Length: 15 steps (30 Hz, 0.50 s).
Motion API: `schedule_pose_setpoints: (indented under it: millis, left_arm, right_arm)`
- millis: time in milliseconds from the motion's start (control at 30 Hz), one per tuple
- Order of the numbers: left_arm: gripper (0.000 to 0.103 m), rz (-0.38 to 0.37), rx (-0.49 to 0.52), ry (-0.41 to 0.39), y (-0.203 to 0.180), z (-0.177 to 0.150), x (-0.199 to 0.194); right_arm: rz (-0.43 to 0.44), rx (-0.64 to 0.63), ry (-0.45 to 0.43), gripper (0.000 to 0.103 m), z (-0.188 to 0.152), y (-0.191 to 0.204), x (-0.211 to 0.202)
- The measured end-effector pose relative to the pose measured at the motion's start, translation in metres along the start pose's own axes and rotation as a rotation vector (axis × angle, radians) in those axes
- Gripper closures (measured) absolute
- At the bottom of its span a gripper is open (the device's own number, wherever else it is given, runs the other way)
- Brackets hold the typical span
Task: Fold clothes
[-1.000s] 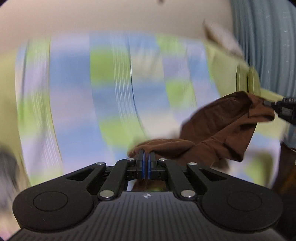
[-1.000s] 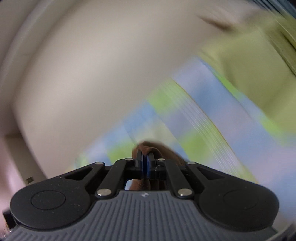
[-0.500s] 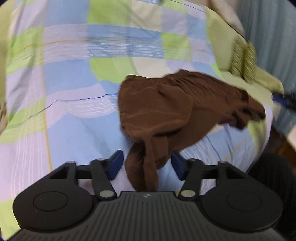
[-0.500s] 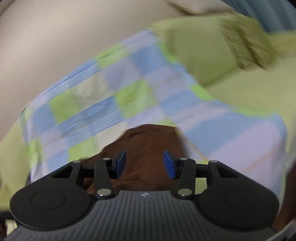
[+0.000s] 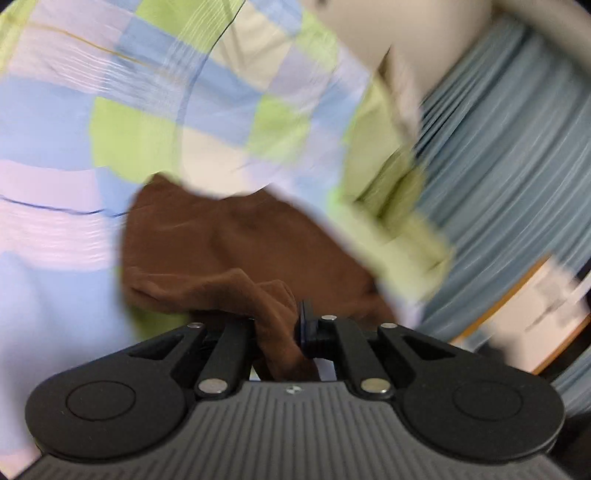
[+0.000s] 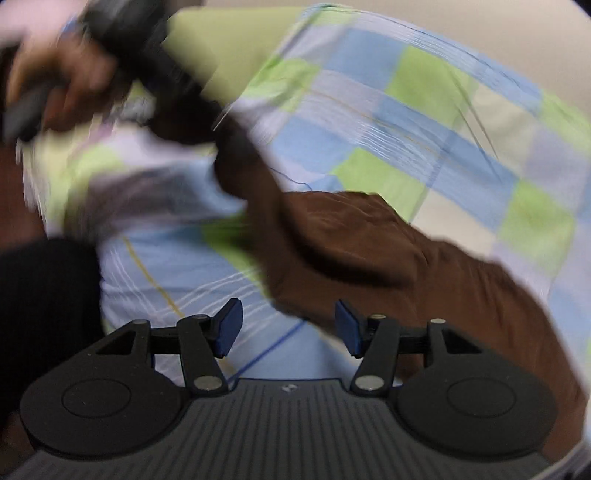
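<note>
A brown garment (image 5: 240, 240) lies crumpled on a checked blue, green and white bedspread (image 5: 147, 110). My left gripper (image 5: 284, 325) is shut on a bunched fold of it; the cloth covers the left finger. In the right wrist view the garment (image 6: 369, 251) spreads to the right, with one corner pulled up toward the left gripper (image 6: 236, 147), which a hand (image 6: 55, 74) holds at the upper left. My right gripper (image 6: 288, 326) stands open, its jaws still opening. Only bedspread (image 6: 406, 110) shows between its blue pads (image 6: 229, 326); the garment's edge lies just beyond them.
A blue-grey curtain (image 5: 517, 147) hangs at the right of the bed, with green bedding (image 5: 388, 177) bunched before it and wood-edged furniture (image 5: 535, 306) lower right. A beige wall (image 6: 517, 29) is behind the bed. A dark shape (image 6: 44, 295) fills the left edge.
My left gripper, open half a second ago around a hanging strip of the garment, has shut on it. My right gripper let go of the cloth, opened wider and swung across, rolling.
</note>
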<state>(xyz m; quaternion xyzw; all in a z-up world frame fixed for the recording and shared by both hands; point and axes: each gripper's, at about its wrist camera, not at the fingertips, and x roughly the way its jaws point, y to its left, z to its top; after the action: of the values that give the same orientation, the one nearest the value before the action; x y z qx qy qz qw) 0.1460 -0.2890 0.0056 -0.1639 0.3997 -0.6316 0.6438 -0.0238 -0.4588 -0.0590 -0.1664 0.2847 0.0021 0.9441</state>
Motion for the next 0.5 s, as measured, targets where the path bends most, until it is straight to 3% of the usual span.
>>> schedule_pose_setpoints:
  millis: [67,133,200,233,267,300,333,367,433,500]
  left_arm:
    - [0.099,-0.075,-0.039,-0.013,-0.006,0.002,0.001]
    - [0.099,-0.108,-0.045,-0.009,-0.013,0.001,0.0]
    - [0.099,-0.11,-0.036,-0.004,-0.018,-0.001,-0.003]
    - [0.099,-0.1,-0.034,-0.005,-0.02,-0.004,-0.007]
    - [0.099,-0.087,-0.04,-0.007,-0.02,-0.006,-0.012]
    - [0.099,-0.076,-0.045,-0.012,-0.019,-0.008,-0.017]
    - [0.099,-0.067,-0.055,-0.021,-0.017,-0.011,-0.023]
    - [0.099,-0.065,-0.063,-0.026,-0.016,-0.011,-0.026]
    - [0.099,-0.057,-0.081,-0.052,-0.012,-0.013,-0.04]
    - [0.099,-0.029,-0.102,-0.068,-0.007,-0.015,-0.045]
  right_arm:
    - [-0.062,-0.065,-0.005,0.021,0.01,0.012,0.017]
    - [-0.133,-0.109,-0.014,0.013,0.014,0.022,0.026]
    - [-0.189,-0.147,0.007,0.014,0.019,0.029,0.039]
    - [-0.213,-0.157,0.027,0.022,0.021,0.029,0.047]
    - [-0.212,-0.151,0.036,0.038,0.022,0.026,0.049]
    - [-0.202,-0.139,0.046,0.046,0.023,0.022,0.048]
    - [-0.167,-0.11,0.054,0.067,0.025,0.013,0.043]
    - [-0.123,-0.086,0.05,0.079,0.027,0.004,0.035]
    - [-0.041,-0.067,0.02,0.092,0.027,-0.012,0.017]
    - [0.003,-0.03,-0.034,0.094,0.028,-0.035,-0.005]
